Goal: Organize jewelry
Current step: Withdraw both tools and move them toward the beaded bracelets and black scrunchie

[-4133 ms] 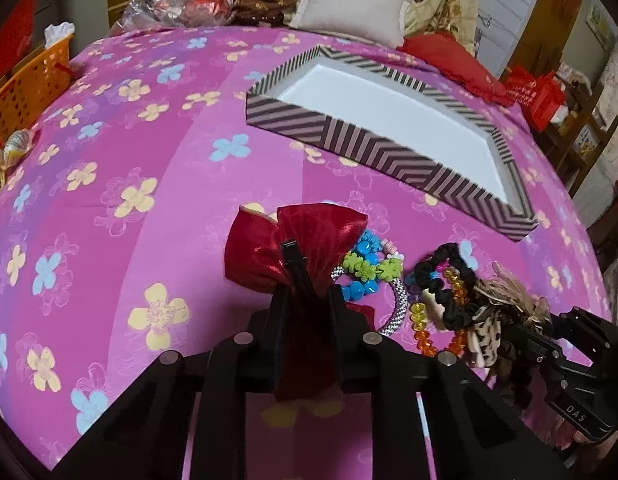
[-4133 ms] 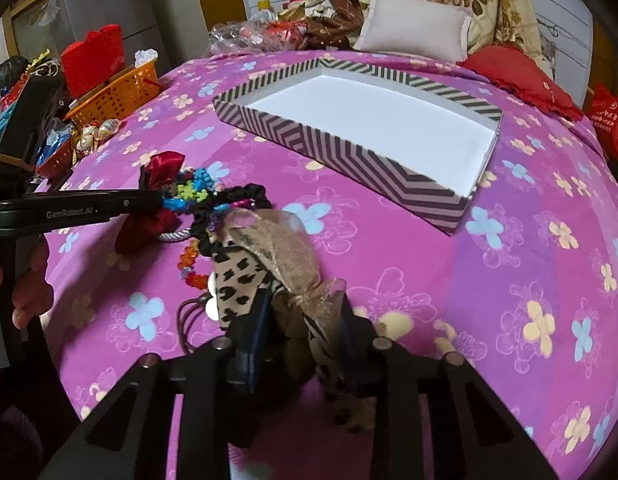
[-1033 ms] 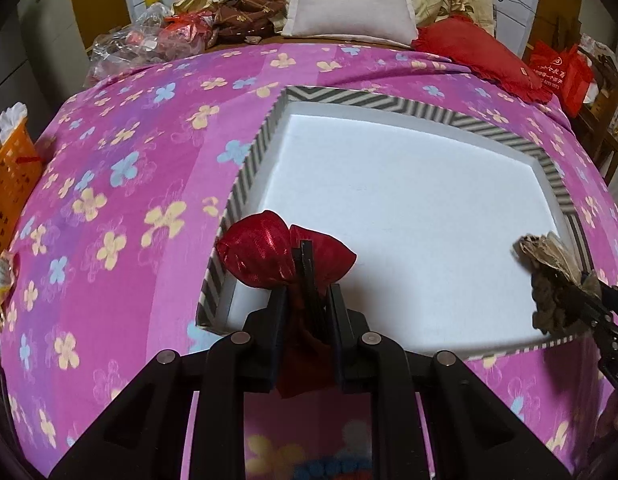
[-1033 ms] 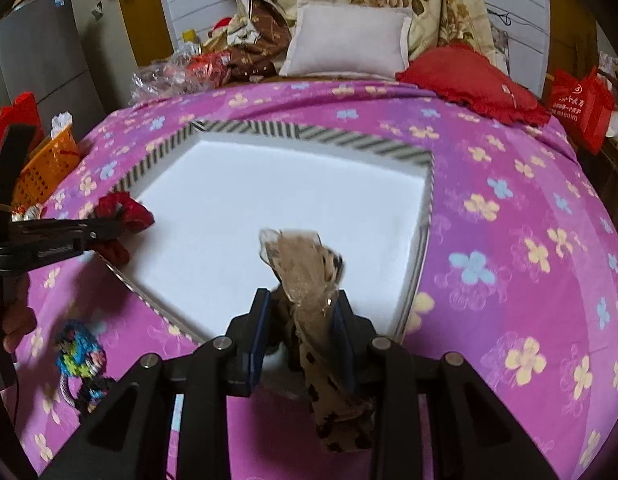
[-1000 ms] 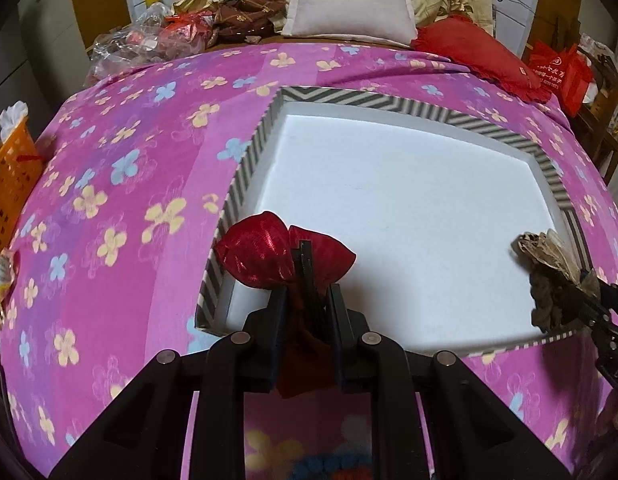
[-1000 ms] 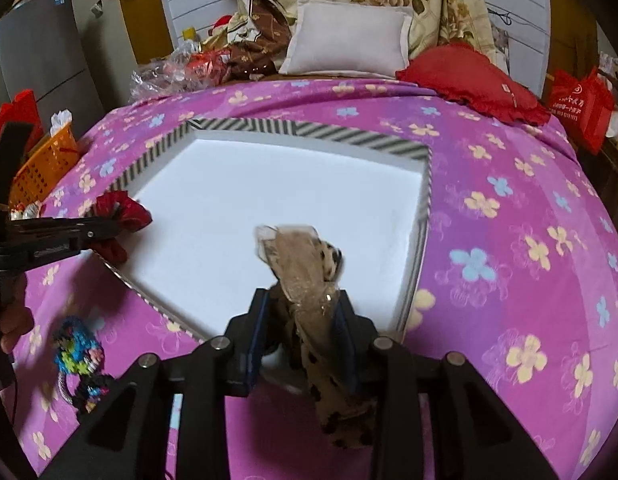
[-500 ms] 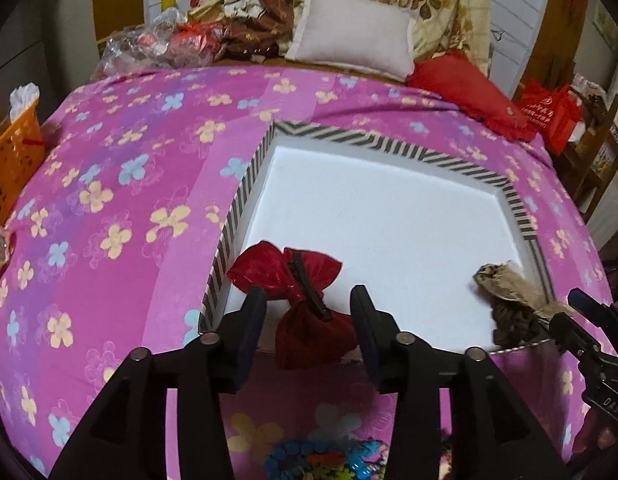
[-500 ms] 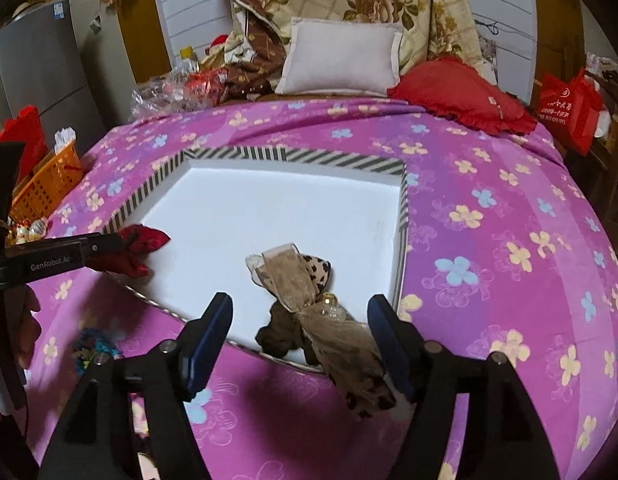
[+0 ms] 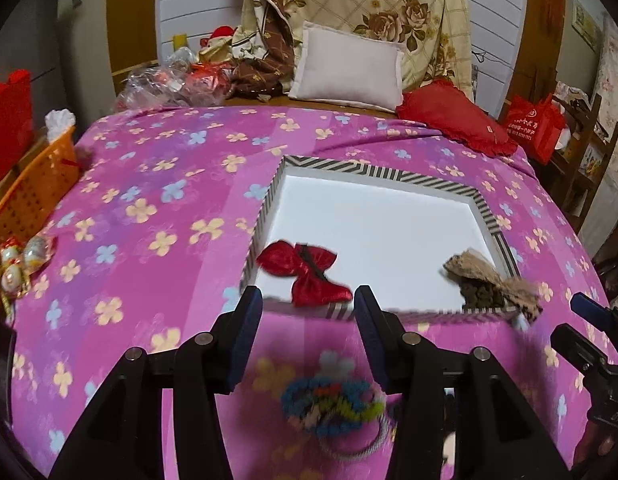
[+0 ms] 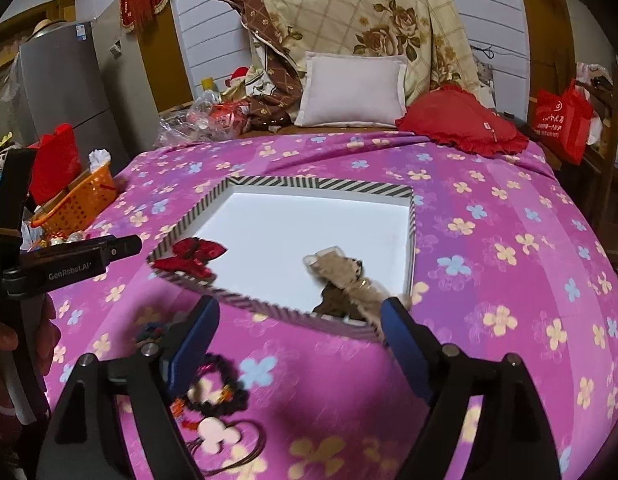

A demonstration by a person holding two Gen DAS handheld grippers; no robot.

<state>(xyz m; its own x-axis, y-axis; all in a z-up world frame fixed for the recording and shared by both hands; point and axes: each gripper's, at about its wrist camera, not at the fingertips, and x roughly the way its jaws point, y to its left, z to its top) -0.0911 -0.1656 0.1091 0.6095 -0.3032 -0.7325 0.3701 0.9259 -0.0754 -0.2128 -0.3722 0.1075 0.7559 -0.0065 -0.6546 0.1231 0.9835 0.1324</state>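
Red bow (image 9: 305,270) laid in striped box (image 9: 375,176), near-left corner, tail draped over front rim; long axis across box, tails pointed toward left gripper (image 9: 307,312). Leopard bow (image 10: 343,282) laid in near-right corner, tail over rim, slanted toward right gripper (image 10: 299,322). Both jaws apart, just opened, nothing clamped — bows judged released. Bracelets (image 9: 333,402) and bead strands (image 10: 217,396) left on bed (image 9: 149,200), judged next to be sorted.
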